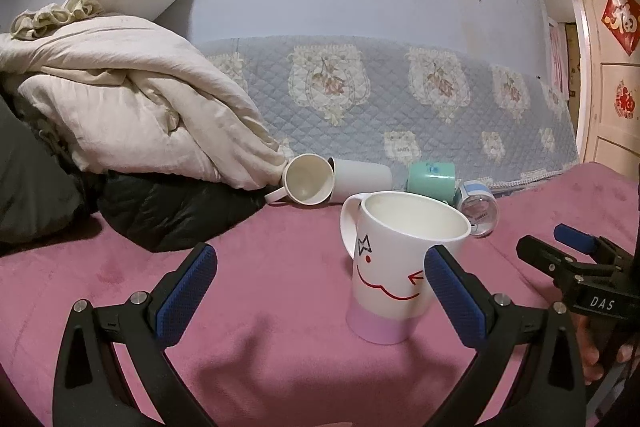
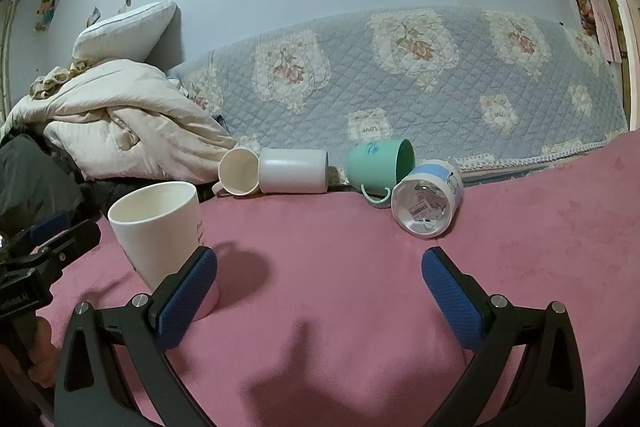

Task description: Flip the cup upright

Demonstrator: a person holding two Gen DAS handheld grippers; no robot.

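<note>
A white mug (image 1: 394,267) with a red smile drawing and a lilac base stands upright on the pink bedspread, handle to the left. My left gripper (image 1: 320,291) is open; the mug stands just inside its right finger, apart from the pads. In the right wrist view the same mug (image 2: 160,227) stands at the left, behind the left finger. My right gripper (image 2: 320,291) is open and empty over the bedspread. Several cups lie on their sides at the back: a white mug (image 2: 239,173), a white cup (image 2: 293,171), a green mug (image 2: 380,167) and a blue-and-white cup (image 2: 428,203).
A heap of cream bedding (image 1: 132,107) and a black jacket (image 1: 172,215) lie at the left. A quilted floral cover (image 1: 400,95) hangs along the wall behind the cups. The right gripper (image 1: 576,259) shows at the right edge of the left wrist view.
</note>
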